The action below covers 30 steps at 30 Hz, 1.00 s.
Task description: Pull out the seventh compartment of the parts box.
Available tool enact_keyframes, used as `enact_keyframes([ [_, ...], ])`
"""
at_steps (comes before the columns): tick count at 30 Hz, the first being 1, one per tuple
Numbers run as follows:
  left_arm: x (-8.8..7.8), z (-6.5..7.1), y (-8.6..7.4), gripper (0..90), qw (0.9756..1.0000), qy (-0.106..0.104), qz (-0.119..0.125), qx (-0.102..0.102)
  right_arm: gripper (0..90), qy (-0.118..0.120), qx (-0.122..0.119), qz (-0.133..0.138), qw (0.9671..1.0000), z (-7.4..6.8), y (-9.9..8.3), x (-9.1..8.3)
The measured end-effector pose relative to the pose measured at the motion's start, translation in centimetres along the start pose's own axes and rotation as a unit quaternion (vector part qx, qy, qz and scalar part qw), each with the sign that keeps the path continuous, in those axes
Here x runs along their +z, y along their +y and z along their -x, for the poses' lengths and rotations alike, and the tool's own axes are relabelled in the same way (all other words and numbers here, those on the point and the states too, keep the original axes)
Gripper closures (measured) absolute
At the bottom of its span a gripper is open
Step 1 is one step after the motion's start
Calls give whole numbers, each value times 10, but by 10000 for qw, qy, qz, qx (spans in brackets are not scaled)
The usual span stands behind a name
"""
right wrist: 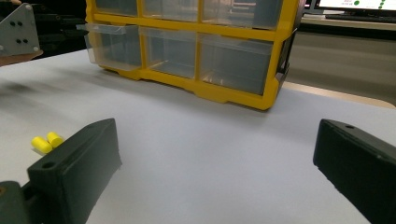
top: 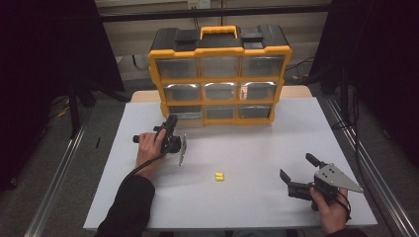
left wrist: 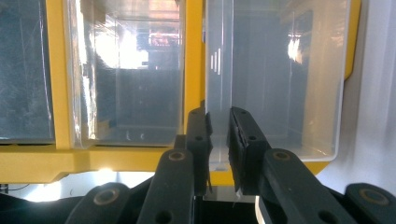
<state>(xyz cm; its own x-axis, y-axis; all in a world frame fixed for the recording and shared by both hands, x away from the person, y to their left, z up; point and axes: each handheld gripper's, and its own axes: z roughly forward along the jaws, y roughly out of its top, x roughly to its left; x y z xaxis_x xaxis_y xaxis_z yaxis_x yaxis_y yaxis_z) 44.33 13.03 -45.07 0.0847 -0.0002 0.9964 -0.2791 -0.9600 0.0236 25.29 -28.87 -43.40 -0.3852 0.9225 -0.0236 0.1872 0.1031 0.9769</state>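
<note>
High view: yellow/black organizer (top: pixel 220 74) w/ clear drawers stands at far side of white table (top: pixel 247 148); no readable label on it. Left hand-held gripper (top: pixel 171 129), held by left hand (top: pixel 148 145), is at the bottom-left drawer (top: pixel 185 112), which sticks out a bit from the frame. Two small yellow pieces (top: pixel 219 176) lie touching each other mid-table, well apart from both grippers. Right hand-held gripper (top: pixel 296 170) sits near the table's right front, jaws spread wide, nothing between them.

Left gripper view: left hand-held gripper (left wrist: pixel 218 135) jaws nearly closed, narrow gap, pinching the drawer's (left wrist: pixel 275 79) clear front lip (grip looks thin, contact hard to confirm). Three short raised bars on the plastic; no text.

Right gripper view: right hand-held gripper (right wrist: pixel 217 158) wide open, empty. Yellow pieces (right wrist: pixel 46 141) just beside its left jaw. Organizer (right wrist: pixel 196 46) beyond, left drawer (right wrist: pixel 109 42) pulled out. Monitor (right wrist: pixel 357 4) top right; writing too small to read.
</note>
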Motion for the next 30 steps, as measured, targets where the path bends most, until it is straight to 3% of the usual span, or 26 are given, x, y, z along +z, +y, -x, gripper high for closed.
enact_keyframes([
  [19, -11, 2, 0, 795, 10000, 35, 62, 41, 1, 1, -1, 5, 10000, 0, 0, 0],
  [23, -14, 3, 0, 795, 9998, 98, 31, 180, 1, 7, -8, 6, 10000, 0, 0, 0],
  [24, -13, 4, 0, 795, 9999, 40, 38, 100, 1, 5, -8, 5, 10000, 0, 0, 0],
  [30, -16, 4, 0, 795, 9998, 84, 109, 145, 1, 1, -7, 6, 10000, 0, 0, 0],
])
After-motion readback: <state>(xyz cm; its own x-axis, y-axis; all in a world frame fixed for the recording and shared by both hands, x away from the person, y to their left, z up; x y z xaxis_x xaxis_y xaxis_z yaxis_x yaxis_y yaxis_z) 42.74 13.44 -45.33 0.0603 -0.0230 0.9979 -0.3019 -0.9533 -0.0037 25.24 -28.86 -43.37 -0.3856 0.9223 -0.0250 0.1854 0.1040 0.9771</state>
